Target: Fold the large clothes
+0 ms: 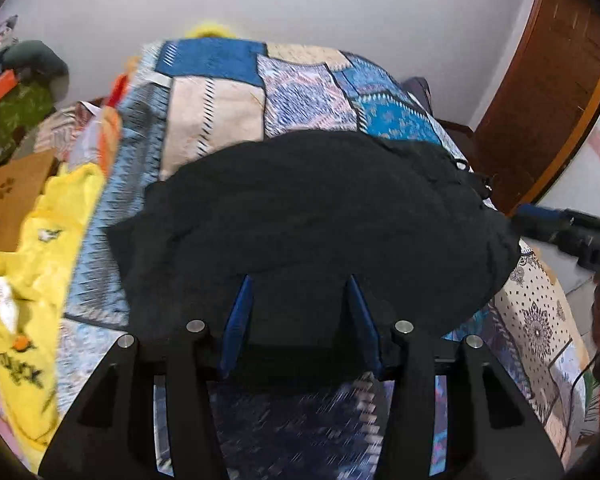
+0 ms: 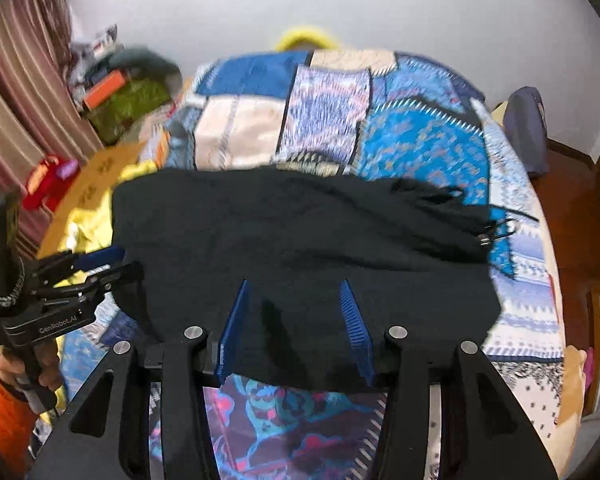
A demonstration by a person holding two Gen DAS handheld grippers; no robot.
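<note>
Black garment [image 1: 308,216], soft and matte, lies folded near the bed's [image 1: 216,108] front edge on patchwork quilt. Left gripper [image 1: 300,284] and right gripper [image 2: 294,286]: ribbed blue jaws parted, holding nothing.

A garment [image 1: 308,216] lies spread across the near part of the bed [image 1: 216,120], on its quilt. My left gripper [image 1: 300,280] hangs over the garment's near edge, and my right gripper [image 2: 296,284] does the same further right. A second garment [image 1: 32,264] lies off the bed's left side, with a cardboard box [image 1: 8,200] behind it. A wall [image 1: 340,12] stands beyond the bed, a door [image 1: 548,92] to the right.
</note>
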